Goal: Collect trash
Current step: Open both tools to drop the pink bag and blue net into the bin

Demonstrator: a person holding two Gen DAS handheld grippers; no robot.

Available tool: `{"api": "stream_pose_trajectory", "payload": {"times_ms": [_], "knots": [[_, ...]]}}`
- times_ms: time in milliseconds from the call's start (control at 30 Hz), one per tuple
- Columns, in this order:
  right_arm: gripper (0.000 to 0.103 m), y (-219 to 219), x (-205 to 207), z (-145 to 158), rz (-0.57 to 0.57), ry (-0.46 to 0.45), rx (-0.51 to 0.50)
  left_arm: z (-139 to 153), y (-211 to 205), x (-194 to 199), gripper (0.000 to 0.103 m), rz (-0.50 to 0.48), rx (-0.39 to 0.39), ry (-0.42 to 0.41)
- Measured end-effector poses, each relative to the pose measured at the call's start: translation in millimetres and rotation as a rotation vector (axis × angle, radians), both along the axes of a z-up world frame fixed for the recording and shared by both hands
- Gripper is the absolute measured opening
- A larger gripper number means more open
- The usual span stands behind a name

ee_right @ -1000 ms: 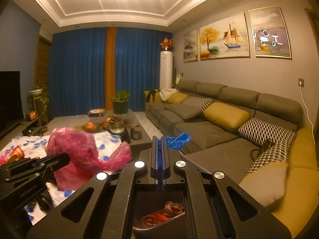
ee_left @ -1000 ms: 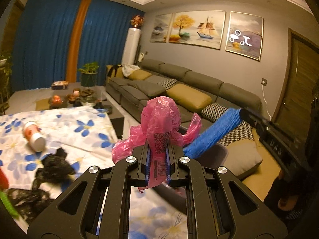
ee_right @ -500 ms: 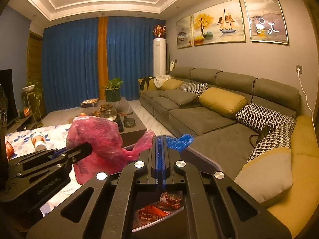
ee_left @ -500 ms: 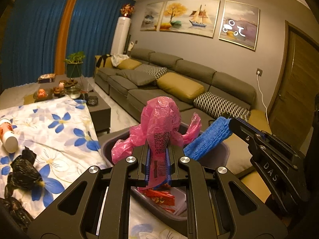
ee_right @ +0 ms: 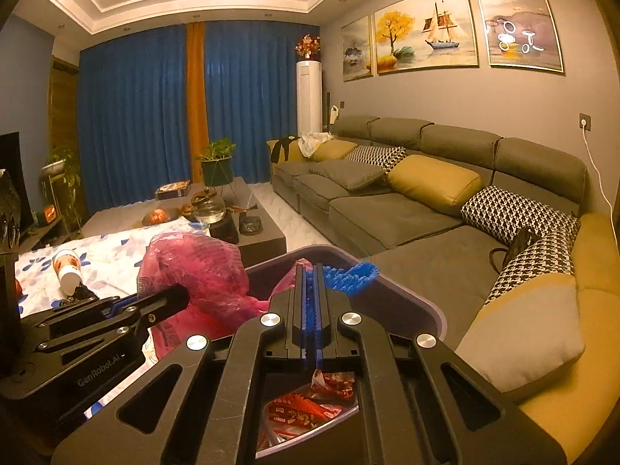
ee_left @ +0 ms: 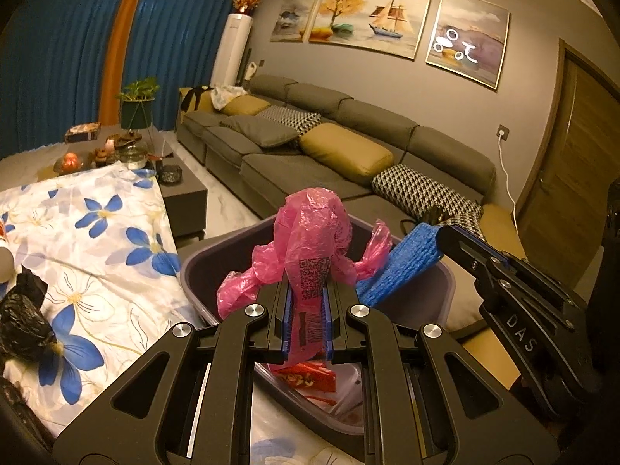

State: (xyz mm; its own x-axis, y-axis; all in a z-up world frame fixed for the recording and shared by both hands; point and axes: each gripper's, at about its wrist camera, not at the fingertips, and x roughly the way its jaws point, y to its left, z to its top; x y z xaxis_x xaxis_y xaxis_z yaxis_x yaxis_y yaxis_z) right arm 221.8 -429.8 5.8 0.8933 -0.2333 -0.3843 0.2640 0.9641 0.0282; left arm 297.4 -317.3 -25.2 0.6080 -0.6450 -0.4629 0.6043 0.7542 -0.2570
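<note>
Left claw [ee_left: 307, 310] pinches pink bag [ee_left: 310, 240], right claw [ee_right: 308, 310] pinches blue cloth [ee_right: 348, 275], both above bin [ee_left: 441, 294].

Pink bag [ee_left: 310, 240], blue sponge [ee_left: 399, 267], purple bin [ee_left: 445, 283] (red wrappers [ee_right: 306, 407] inside), blue-flowered white cloth [ee_left: 97, 232].

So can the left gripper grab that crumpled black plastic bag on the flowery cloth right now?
Probably not yet: the left gripper is shut on the pink plastic bag, held over the purple bin. The crumpled black plastic bag lies off to its left.
</note>
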Motion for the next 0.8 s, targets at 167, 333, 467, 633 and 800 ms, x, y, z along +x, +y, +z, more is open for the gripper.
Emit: {"api": "stream_pose_trajectory", "payload": {"times_ms": [167, 333, 467, 633, 800], "knots": [[0.009, -0.1, 3.5, -1.1, -0.002, 0.010, 0.008, -0.2, 2.2, 0.9, 0.036, 0.011, 0.008, 0.005], [0.044, -0.3, 1.2, -1.5, -0.006, 0.000, 0.020, 3.7, 19.1, -2.0, 0.084, 0.100, -0.008, -0.025], [0.059, 3.1, -1.6, 0.9, -0.015, -0.011, 0.017, 9.5, 34.3, -4.5, 0.091, 0.160, -0.002, -0.025], [0.076, 10.0, -8.2, 4.1, -0.020, -0.023, 0.004, 12.7, 52.8, -18.3, 0.094, 0.215, 0.029, -0.037], [0.084, 21.6, -17.7, 6.8, -0.018, -0.035, -0.009, 19.1, 76.0, -37.2, 0.094, 0.264, 0.052, -0.053]]}}
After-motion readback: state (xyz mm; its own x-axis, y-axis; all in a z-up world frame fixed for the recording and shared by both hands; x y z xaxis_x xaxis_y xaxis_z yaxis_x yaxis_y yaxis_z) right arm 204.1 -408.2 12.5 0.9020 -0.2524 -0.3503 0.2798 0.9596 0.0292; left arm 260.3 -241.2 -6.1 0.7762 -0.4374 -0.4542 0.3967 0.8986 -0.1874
